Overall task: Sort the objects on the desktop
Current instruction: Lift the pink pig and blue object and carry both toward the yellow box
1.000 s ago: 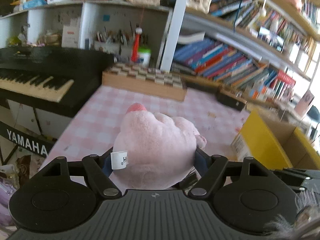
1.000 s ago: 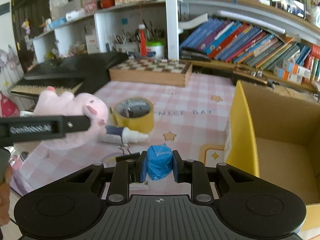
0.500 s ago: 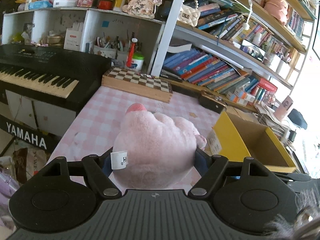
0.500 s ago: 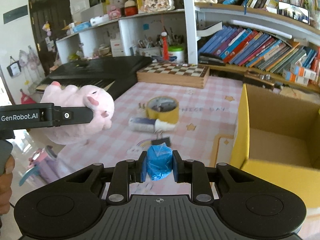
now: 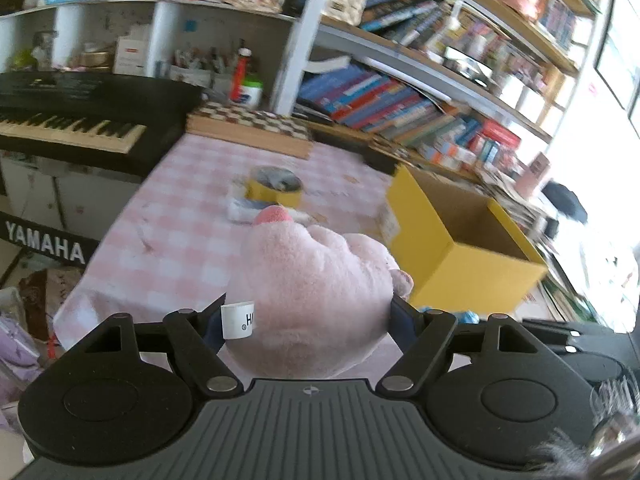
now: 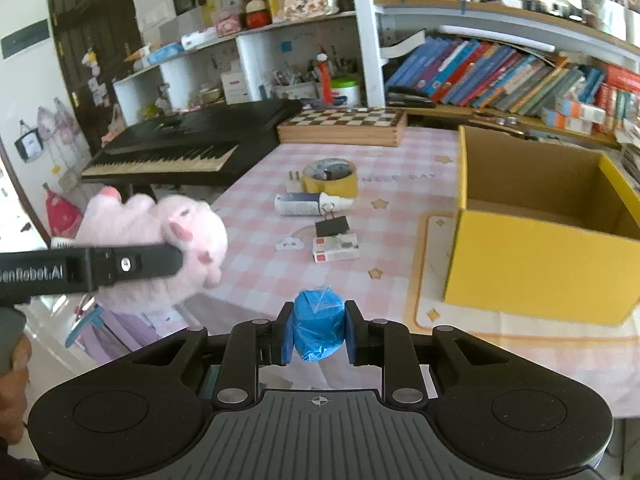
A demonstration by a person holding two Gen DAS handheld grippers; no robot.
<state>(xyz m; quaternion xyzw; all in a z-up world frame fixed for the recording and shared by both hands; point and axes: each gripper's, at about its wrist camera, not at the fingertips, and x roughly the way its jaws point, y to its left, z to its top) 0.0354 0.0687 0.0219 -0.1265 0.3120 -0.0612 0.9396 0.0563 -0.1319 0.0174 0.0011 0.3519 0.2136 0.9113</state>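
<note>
The left gripper clamps a pink plush held wide between its fingers; the right gripper pinches a blue wad. Both hang at the table's near edge, the yellow box open on the right.

Open-topped yellow box at right, bare tablecloth between it and the tape roll clutter
</note>
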